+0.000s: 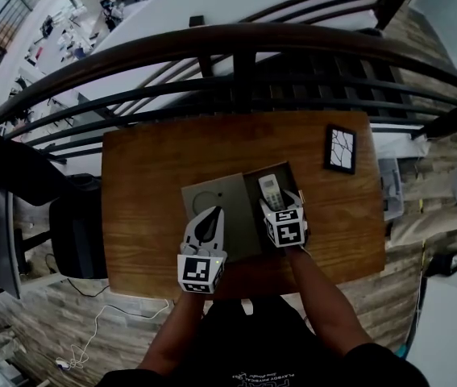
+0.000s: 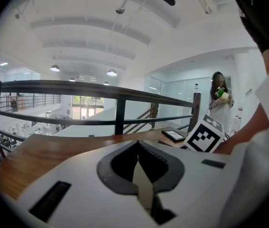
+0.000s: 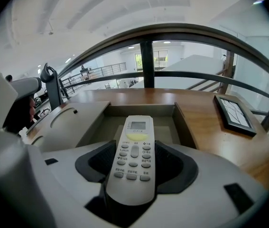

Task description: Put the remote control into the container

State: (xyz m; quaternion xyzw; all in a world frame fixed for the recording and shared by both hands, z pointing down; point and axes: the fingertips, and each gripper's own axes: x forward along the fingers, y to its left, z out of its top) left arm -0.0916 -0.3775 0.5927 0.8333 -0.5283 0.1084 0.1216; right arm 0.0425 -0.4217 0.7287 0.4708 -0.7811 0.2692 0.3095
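Remote control [image 3: 133, 167] sits pinched in the right tool [image 3: 134, 148], its front end over the open container [image 3: 184, 125]. The left tool [image 2: 139, 170] is pressed together, holding nothing. Farther back on the worktop [image 1: 147, 160] lies a picture frame [image 1: 340, 148].

The head camera looks steeply down on the table [image 1: 147, 184] from above its near edge, with the left claw [image 1: 212, 214] and right claw [image 1: 276, 205] low in the middle. The left gripper view sits close behind its jaws and faces far. It seems tilted up, since ceiling fills much of it. The right gripper view also faces far, with the remote control [image 3: 134, 160] between its jaws close to the lens. All three share the far railing [image 1: 236, 43] and the picture frame [image 1: 340, 148].
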